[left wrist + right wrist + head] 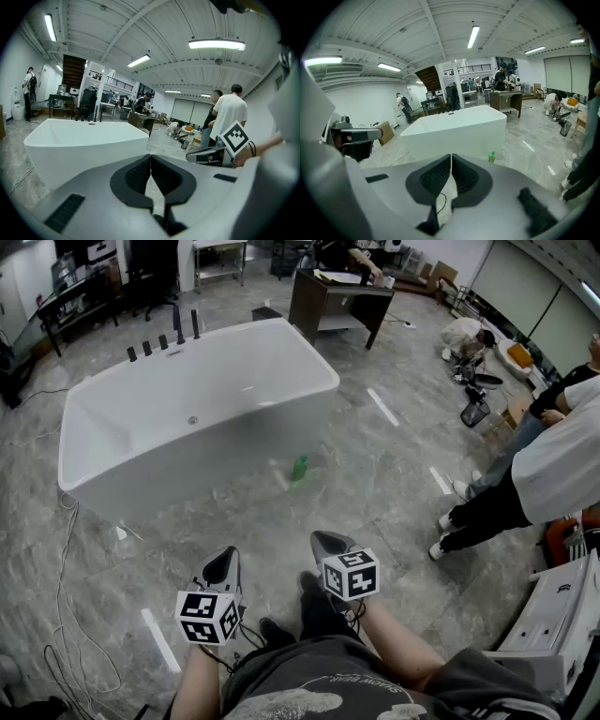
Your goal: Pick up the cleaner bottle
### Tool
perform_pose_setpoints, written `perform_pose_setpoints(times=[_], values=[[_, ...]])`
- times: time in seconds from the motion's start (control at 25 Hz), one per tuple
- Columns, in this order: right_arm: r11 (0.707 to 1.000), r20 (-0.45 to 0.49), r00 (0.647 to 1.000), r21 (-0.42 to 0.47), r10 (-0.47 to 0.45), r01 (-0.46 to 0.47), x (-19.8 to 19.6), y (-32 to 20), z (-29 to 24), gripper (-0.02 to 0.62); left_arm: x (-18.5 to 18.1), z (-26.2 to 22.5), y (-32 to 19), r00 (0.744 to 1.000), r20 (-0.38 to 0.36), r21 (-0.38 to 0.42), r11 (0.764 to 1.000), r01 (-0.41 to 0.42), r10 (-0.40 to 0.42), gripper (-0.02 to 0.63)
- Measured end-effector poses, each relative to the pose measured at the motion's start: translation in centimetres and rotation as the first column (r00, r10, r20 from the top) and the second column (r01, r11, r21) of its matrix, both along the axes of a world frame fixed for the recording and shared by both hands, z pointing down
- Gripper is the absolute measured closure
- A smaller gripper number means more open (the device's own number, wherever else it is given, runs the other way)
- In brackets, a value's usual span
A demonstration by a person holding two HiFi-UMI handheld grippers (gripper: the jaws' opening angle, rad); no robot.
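Note:
A small green cleaner bottle (299, 468) stands on the floor beside the near wall of the white bathtub (141, 451); the right gripper view shows the bottle (491, 157) just right of my jaw tips. My left gripper (223, 565) and right gripper (327, 542) are held low in front of the person's lap, well short of the bottle. Both are shut with nothing between the pads. In the left gripper view my left gripper (150, 157) points past the tub's (84, 140) corner, and the bottle is hidden there.
Grey marble floor runs between me and the tub. A loose cable (66, 596) lies on the floor at the left. People stand at the right (553, 460). A dark desk (333, 298) is behind the tub, and white equipment (553, 624) sits at the near right.

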State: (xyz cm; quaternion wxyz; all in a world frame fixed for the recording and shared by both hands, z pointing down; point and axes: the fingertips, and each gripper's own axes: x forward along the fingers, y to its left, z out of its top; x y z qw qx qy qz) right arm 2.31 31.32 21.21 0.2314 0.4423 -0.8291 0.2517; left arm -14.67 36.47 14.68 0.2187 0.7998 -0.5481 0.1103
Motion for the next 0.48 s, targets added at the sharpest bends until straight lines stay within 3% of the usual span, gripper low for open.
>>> perform_pose_setpoints(times=[0.48], values=[[1.000, -0.013, 1.000, 0.008, -0.012, 0.012, -0.52, -0.24, 0.13, 0.566, -0.43, 0.48, -0.10, 0.999, 0.037, 0.002, 1.000, -0.006, 0.006, 0.591]])
